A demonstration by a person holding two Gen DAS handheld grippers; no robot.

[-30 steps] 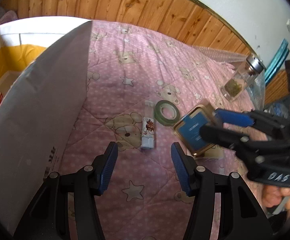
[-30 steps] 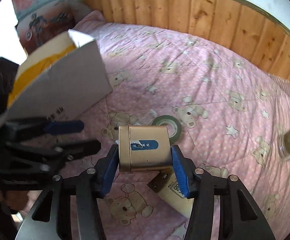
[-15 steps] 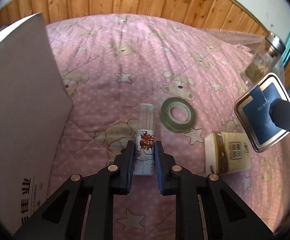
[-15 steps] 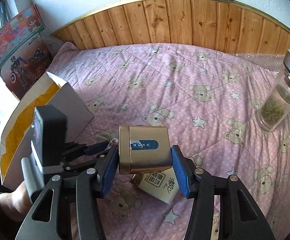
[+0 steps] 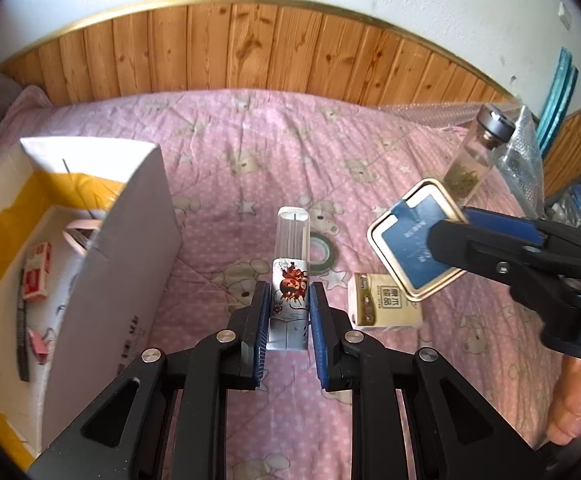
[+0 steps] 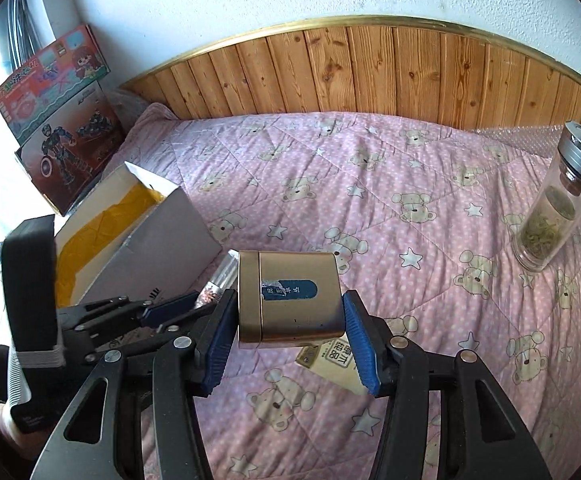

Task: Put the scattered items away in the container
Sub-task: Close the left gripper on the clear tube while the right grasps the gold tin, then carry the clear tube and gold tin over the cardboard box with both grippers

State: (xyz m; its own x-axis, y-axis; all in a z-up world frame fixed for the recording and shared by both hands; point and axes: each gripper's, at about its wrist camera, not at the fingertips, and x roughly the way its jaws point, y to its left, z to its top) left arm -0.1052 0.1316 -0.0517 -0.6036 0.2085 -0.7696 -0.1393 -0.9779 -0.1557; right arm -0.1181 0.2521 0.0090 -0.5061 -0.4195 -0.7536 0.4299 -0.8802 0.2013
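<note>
Spray bottle (image 5: pixel 290 276) clamped upright between left gripper (image 5: pixel 289 312) pads, left wrist view; white box (image 5: pixel 102 264) at 9 o'clock, tape roll (image 5: pixel 323 249) behind at 12. Right wrist view: gold tin (image 6: pixel 289 294) gripped by right gripper (image 6: pixel 290 334), raised above quilt (image 6: pixel 410 184); box at 10 o'clock, tea jar (image 6: pixel 554 216) at 2.
</note>
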